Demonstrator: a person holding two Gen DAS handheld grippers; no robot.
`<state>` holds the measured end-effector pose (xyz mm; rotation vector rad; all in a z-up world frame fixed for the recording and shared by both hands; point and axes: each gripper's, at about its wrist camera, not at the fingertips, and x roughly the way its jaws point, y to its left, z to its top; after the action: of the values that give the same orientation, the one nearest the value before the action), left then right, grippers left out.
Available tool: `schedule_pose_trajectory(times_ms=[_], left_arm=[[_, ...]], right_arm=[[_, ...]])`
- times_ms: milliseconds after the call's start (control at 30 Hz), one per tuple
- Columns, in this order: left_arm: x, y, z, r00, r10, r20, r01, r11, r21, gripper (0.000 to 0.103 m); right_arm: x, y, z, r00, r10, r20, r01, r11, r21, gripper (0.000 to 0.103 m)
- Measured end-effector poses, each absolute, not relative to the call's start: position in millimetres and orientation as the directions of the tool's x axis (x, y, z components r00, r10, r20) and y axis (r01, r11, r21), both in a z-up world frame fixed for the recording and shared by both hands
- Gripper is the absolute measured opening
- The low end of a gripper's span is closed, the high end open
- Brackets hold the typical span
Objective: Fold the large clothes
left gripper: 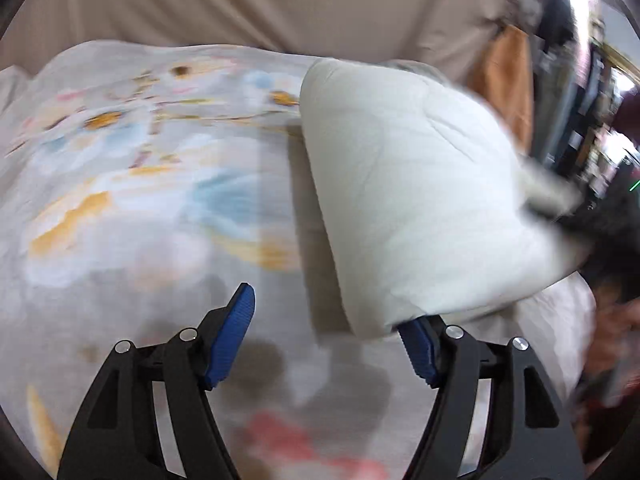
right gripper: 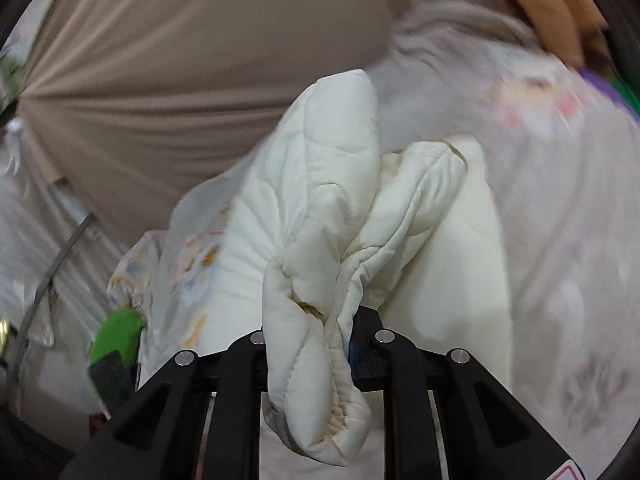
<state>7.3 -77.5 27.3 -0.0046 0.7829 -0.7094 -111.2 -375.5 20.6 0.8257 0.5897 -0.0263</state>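
A large quilt lies spread out, its top side printed with pastel flowers point(left gripper: 132, 184) and its underside plain cream. In the left wrist view a folded-over cream flap point(left gripper: 412, 200) hangs in front of the right blue pad point(left gripper: 418, 354). My left gripper point(left gripper: 324, 332) is open, its jaws wide apart above the printed side. In the right wrist view my right gripper point(right gripper: 308, 344) is shut on a bunched cream quilt edge point(right gripper: 312, 288), which sticks out past the jaws toward the camera. The printed side point(right gripper: 560, 220) shows at right.
A taut beige sheet point(right gripper: 180, 80) fills the background in both views, also in the left wrist view point(left gripper: 260, 0). An orange cloth point(left gripper: 508, 76) and dark cluttered shelves point(left gripper: 592, 120) stand at right. A green object point(right gripper: 120, 334) sits at the lower left.
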Motion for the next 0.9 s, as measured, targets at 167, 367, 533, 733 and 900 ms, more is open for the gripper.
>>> schedule_pose_trajectory(times_ms=[167,367,533,733,900], left_arm=[[-28.3,-88.9,55.9,0.533,-0.571,-0.625,0.643,0.753,-0.140,0.066],[-30.3,-62.8,103.7,0.572,-0.636,-0.517,0.620,0.749,-0.235,0.078],[-10.0,-100.4,132.3,0.596,-0.638,-0.487,0.643,0.743,-0.186,0.079],[19.3,-184.1,116.6,0.520,-0.647,-0.558,0.704,0.694,-0.149,0.080],[23.0,-207.4,96.1,0.507,-0.636,-0.581,0.703,0.696,-0.148,0.083]], right_arm=[[-126.5,-392.4,-12.6,0.874,0.257,-0.412,0.187,0.603,0.775,0.022],[-131.2,-390.6,-1.6,0.881,0.319,-0.349,0.098,0.599,0.795,0.045],[-151.9,-396.6,16.5,0.895,0.297,-0.334,0.090,0.612,0.785,0.050],[-159.2,-443.7,46.5,0.921,0.097,-0.377,0.231,0.641,0.732,0.057],[-111.5,-484.0,22.0,0.869,0.144,-0.473,0.306,0.596,0.743,0.063]])
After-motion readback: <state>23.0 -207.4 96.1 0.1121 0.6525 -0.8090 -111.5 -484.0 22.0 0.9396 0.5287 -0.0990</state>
